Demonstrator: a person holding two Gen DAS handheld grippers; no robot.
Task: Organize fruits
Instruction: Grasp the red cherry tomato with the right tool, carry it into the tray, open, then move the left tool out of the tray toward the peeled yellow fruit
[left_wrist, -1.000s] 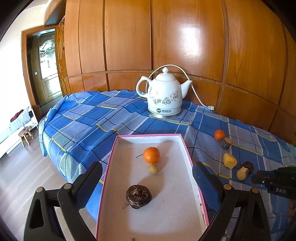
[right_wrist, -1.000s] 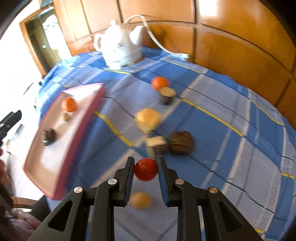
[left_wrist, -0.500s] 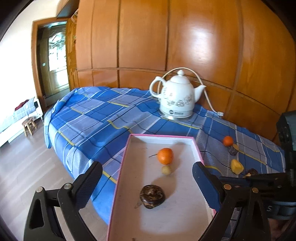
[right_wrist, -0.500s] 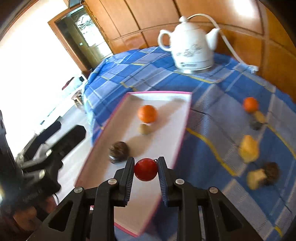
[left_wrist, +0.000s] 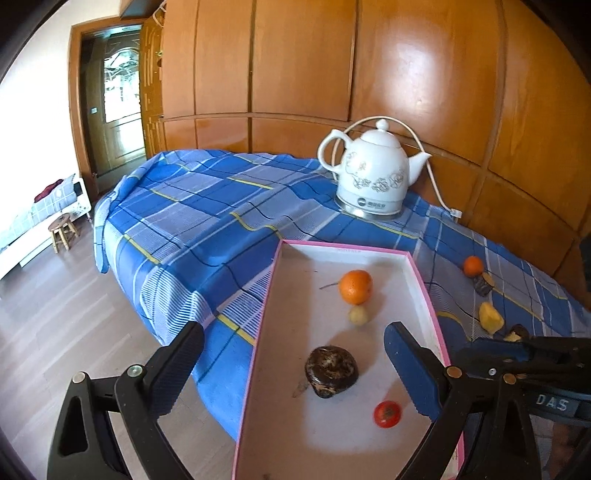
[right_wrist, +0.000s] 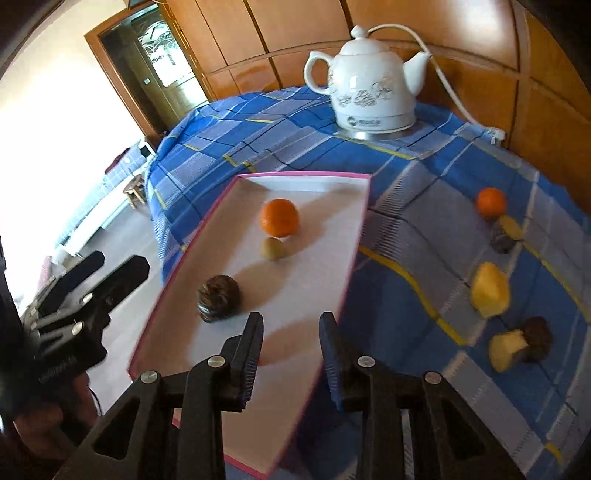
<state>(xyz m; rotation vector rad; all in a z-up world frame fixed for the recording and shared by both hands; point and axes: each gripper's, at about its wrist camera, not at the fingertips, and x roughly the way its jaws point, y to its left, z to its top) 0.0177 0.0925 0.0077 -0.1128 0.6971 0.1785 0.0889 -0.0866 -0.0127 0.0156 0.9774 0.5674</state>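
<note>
I'm working off the pink-rimmed white tray (left_wrist: 421, 280) as reference; it sits on the blue plaid cloth (left_wrist: 221, 206), long axis running away from me toward the white floral kettle (left_wrist: 373, 177).

Small red tomato-like fruit (left_wrist: 387, 414): round, glossy, dark calyx spot facing up. It sits on the tray floor at the near end, by the right wall. No long axis to speak of. It doesn't show in the right wrist view.

Rest of tray, near to far:
- dark brown mottled fruit (left_wrist: 331, 371), squat and dimpled on top, just behind the red one
- small yellow-green fruit (left_wrist: 357, 315), mid-tray
- orange (left_wrist: 355, 286) touching or just behind it, thin stem pointing to the tray's left wall

Right of the tray, on the cloth: second orange (right_wrist: 490, 202) with a dark piece (right_wrist: 503, 236) just beside it, a yellow chunk (right_wrist: 489, 290), and a pale-and-brown piece (right_wrist: 519, 345) nearest me. All well apart from the tray.

Right gripper (right_wrist: 291, 350): over the tray's near right edge, jaws opening, gap still narrow, nothing between the pads.

Left gripper (left_wrist: 295, 369): jaws spread wide, holding nothing, straddling the tray's near left part; left finger over the cloth edge, right finger over the tray floor.
</note>
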